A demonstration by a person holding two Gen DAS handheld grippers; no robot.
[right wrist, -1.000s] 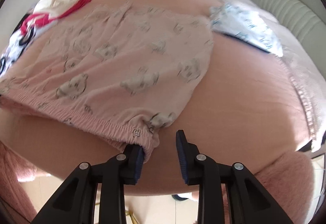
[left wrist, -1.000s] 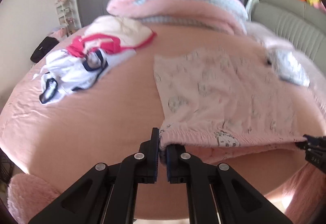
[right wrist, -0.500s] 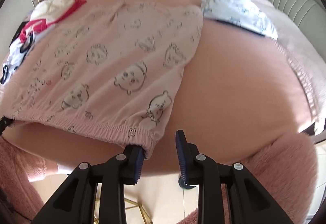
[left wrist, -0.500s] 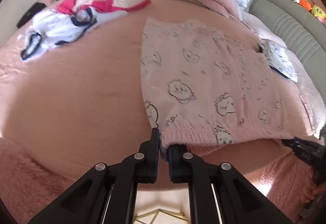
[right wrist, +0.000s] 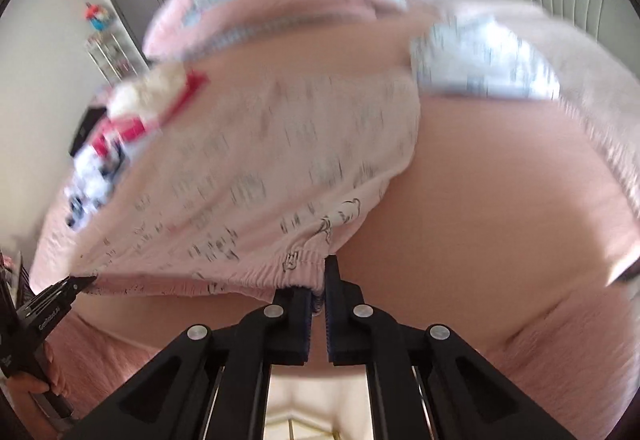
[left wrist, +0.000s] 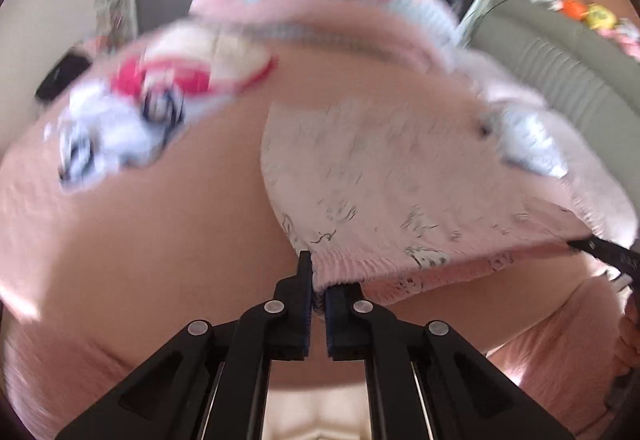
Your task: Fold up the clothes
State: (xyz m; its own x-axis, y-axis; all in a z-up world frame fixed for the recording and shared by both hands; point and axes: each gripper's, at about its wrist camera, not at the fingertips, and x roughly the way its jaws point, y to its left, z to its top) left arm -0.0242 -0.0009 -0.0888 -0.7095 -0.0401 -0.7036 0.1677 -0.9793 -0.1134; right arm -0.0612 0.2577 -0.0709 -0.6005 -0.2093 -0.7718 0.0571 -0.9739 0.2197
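Note:
Pink bear-print pyjama shorts [left wrist: 380, 180] lie on the pink bed [left wrist: 160, 240], with the elastic waistband nearest me and lifted off the sheet. My left gripper [left wrist: 318, 280] is shut on the waistband's left corner. In the right wrist view the shorts [right wrist: 280, 168] stretch away to the left. There my right gripper [right wrist: 318, 280] has its jaws closing tight on the waistband's right corner, with cloth pinched between the pads. Each gripper shows in the other's view: the right gripper [left wrist: 600, 252] and the left gripper [right wrist: 68, 292]. Both views are blurred.
A heap of white, red and navy clothes [left wrist: 132, 112] lies at the bed's far left. A folded white-blue garment [right wrist: 480, 68] sits beyond the shorts' far right corner. A pink pillow [left wrist: 320, 0] lies at the back, a grey padded headboard [left wrist: 560, 72] at the right.
The right gripper, open beside the waistband before, has shut on its right corner. Both grippers have risen, lifting the waistband off the bed.

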